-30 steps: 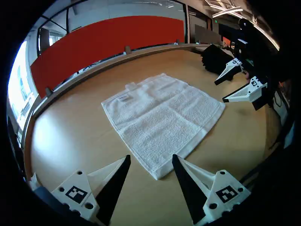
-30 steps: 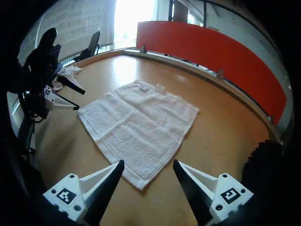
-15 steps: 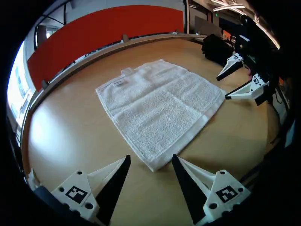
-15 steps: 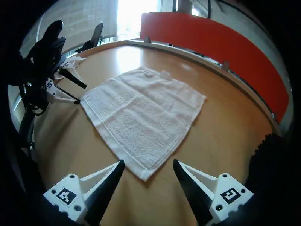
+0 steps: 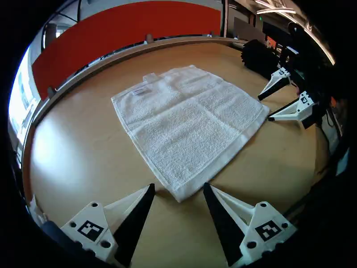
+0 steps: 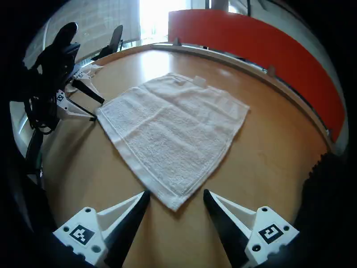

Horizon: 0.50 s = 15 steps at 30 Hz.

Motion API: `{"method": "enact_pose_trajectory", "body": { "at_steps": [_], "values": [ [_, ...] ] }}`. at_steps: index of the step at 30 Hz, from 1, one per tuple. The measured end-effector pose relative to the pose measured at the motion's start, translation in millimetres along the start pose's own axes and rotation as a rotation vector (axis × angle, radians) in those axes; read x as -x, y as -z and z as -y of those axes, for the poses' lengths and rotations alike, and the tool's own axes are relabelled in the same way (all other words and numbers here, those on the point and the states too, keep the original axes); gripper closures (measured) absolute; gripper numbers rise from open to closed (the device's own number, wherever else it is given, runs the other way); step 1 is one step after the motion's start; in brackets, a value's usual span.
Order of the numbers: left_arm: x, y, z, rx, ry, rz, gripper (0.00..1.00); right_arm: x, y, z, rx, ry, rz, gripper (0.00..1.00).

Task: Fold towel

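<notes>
Towel [image 5: 192, 125] flat on the counter [image 5: 85, 152]; left tongs [image 5: 178, 185] and right tongs [image 6: 176, 192] both spread, each straddling a corner.

Two low cameras, one table [image 5: 67, 147]
Each faces forward, close to its own near corner of the towel [image 5: 187, 120]; both views share the whole towel.

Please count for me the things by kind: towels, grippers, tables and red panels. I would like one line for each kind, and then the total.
towel: 1
grippers: 2, the left gripper and the right gripper, both open
table: 1
red panel: 1
Total: 5
</notes>
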<state>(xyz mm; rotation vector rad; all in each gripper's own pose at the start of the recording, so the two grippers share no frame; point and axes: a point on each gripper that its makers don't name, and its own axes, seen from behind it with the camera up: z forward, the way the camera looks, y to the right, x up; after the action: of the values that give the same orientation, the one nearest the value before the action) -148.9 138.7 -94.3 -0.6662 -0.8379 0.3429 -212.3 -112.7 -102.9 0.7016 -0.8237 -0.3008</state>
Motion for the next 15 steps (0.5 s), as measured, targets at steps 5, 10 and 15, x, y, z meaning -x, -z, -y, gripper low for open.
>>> {"method": "enact_pose_trajectory", "body": {
  "at_steps": [5,10,15],
  "values": [
    [1.1,-0.5,-1.1,0.009,0.004,0.002,0.23,1.0,-0.2,0.7,-0.015,0.007,-0.001,0.15],
    [1.0,-0.7,-1.8,0.013,0.002,0.008,0.29,0.7,-0.9,-0.3,-0.024,0.015,0.001,0.27],
    [0.8,-0.8,-5.5,0.020,-0.004,0.016,0.40,0.7,-0.4,-0.4,-0.031,0.021,0.001,0.39]
  ]
}}
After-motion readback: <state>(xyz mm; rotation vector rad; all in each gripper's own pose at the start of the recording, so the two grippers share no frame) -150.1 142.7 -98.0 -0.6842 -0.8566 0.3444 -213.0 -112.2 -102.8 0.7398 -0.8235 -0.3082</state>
